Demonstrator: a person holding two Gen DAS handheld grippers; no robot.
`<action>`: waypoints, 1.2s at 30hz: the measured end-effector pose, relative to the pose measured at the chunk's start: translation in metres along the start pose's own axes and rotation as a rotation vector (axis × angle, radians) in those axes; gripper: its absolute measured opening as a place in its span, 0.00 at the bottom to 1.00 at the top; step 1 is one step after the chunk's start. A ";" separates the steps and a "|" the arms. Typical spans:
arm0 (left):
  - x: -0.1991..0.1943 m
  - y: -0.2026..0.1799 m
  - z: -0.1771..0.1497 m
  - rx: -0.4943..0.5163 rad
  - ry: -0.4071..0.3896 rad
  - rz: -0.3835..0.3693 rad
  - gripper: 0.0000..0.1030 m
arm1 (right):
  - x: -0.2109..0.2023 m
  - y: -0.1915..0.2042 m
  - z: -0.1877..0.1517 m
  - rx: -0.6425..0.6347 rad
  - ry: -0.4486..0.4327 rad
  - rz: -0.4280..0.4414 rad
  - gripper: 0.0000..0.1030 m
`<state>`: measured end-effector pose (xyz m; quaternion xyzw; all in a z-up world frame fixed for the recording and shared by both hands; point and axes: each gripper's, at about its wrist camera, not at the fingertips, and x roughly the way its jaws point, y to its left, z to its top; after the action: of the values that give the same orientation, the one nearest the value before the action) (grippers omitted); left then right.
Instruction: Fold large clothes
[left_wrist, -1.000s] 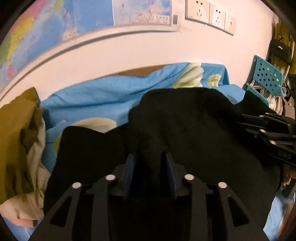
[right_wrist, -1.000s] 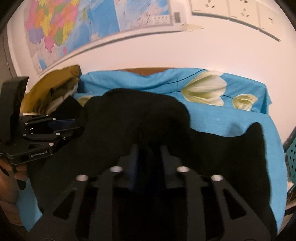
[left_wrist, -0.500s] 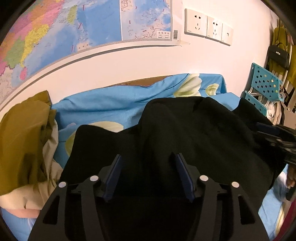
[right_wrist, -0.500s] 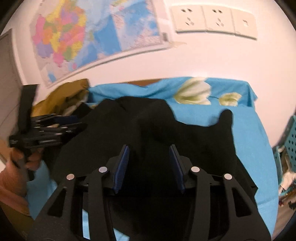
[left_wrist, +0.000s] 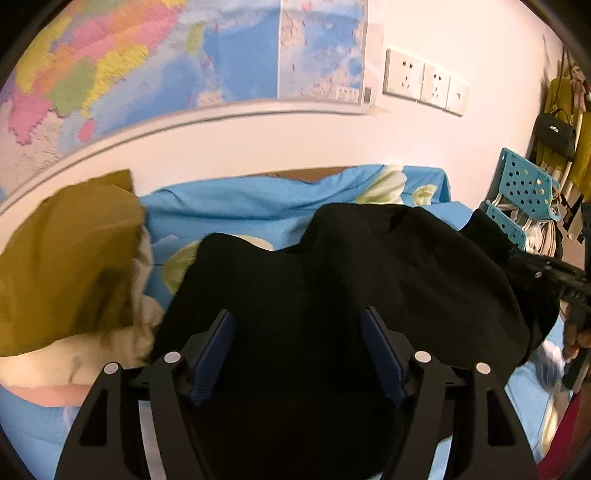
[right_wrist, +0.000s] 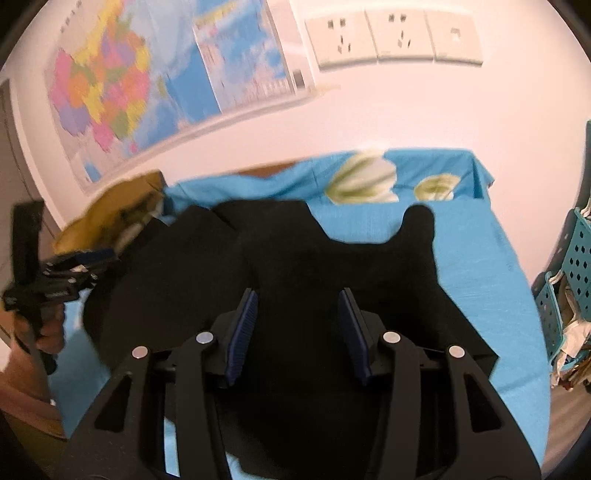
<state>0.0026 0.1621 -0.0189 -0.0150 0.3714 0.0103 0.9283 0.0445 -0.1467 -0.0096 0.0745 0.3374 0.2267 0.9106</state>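
A heap of olive and cream clothes (left_wrist: 70, 280) lies at the left of the blue flowered sheet (left_wrist: 236, 206) covering the surface, below a wall map (left_wrist: 147, 62), with wall sockets (left_wrist: 424, 83) and blue perforated baskets (left_wrist: 524, 195) holding pale odds and ends to the right. The black garment (left_wrist: 369, 273) lies rumpled mid-sheet, one lobe poking up at its right. The left gripper (left_wrist: 297, 350) and right gripper (right_wrist: 297, 332), jaws just opening, stand clear of the cloth between them.
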 end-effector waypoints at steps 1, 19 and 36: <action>-0.003 0.002 -0.003 0.002 0.000 -0.005 0.68 | -0.005 0.004 -0.003 -0.019 0.000 -0.003 0.45; 0.008 0.021 -0.028 -0.069 0.069 0.061 0.71 | -0.014 0.016 -0.008 -0.041 0.007 -0.038 0.47; -0.020 0.017 -0.043 -0.088 0.047 0.042 0.79 | -0.001 0.137 -0.025 -0.409 0.057 0.077 0.70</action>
<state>-0.0417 0.1776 -0.0365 -0.0484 0.3928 0.0457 0.9172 -0.0224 -0.0259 0.0119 -0.1054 0.3067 0.3273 0.8875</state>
